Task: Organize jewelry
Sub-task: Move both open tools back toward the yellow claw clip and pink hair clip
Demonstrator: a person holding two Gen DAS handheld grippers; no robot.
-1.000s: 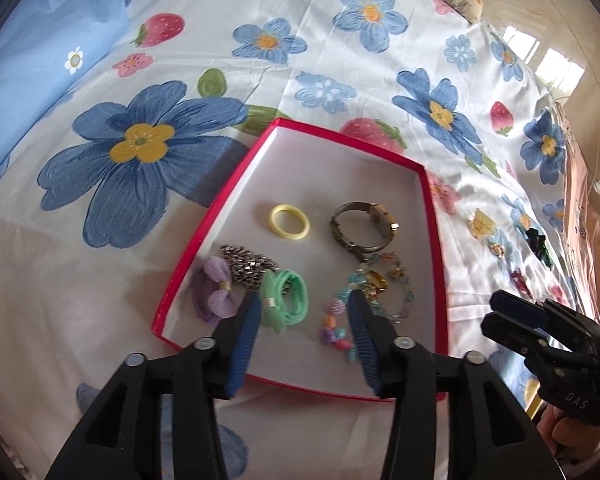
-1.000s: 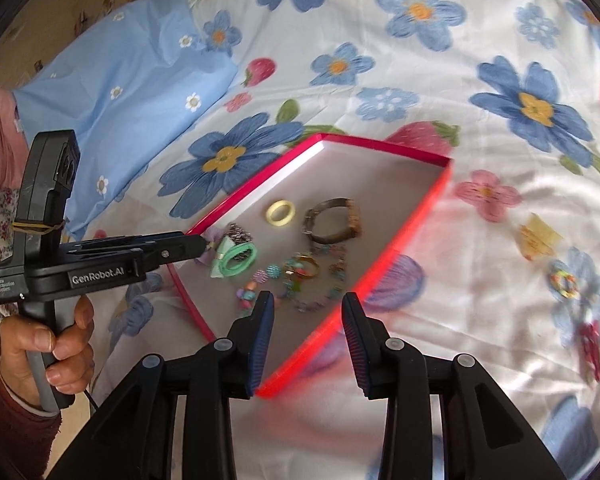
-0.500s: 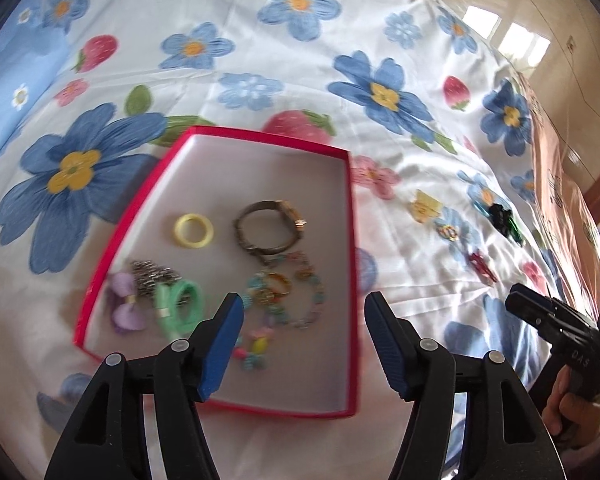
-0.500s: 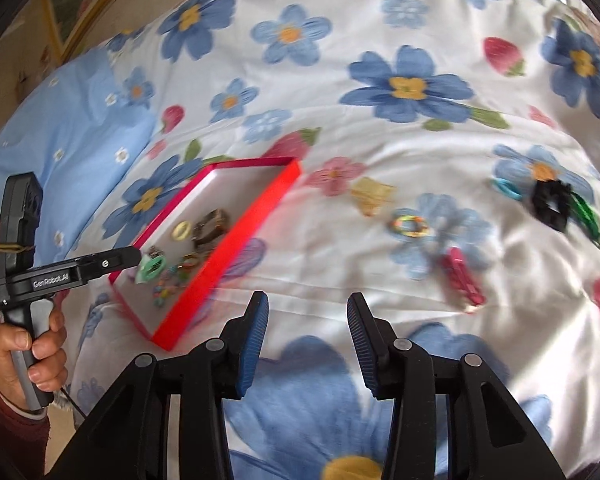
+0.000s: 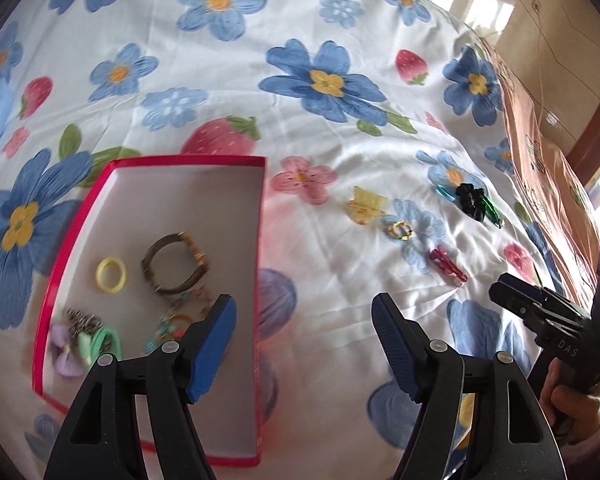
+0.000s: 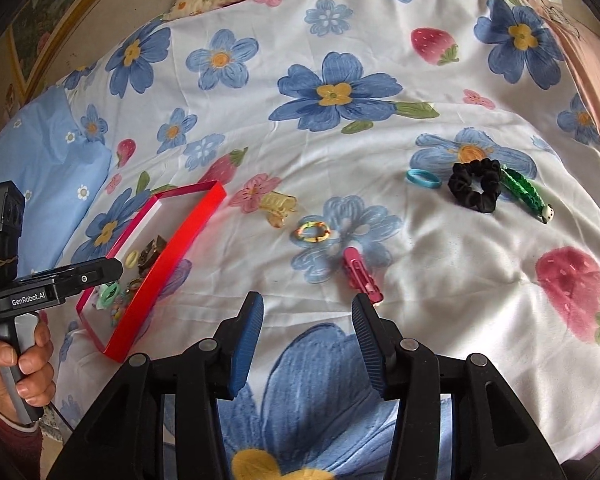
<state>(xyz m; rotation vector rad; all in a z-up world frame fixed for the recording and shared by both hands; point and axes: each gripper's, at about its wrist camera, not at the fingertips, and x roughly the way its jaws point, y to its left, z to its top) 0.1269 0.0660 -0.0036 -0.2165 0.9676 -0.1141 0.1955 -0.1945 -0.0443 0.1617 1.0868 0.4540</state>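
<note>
Meanwhile both grippers' fingers are opening, empty: left gripper (image 5: 304,344) beside the red tray (image 5: 262,264) of jewelry, right gripper (image 6: 307,340) just short of the pink hair clip (image 6: 360,276) on the bed.

One shallow red cardboard box lid with a white interior (image 5: 256,264) is lying at the near left on the floral bedsheet (image 6: 440,272). Six loose items are lying on the sheet to its right: one translucent yellow plastic claw clip (image 6: 278,206), one multicoloured oval ring (image 6: 312,233), one pink metal snap clip (image 6: 362,276), one thin light-blue hair tie (image 6: 422,179), one black fabric scrunchie (image 6: 476,186) and one green braided clip (image 6: 526,194). Two black two-finger grippers with blue pads are showing.
</note>
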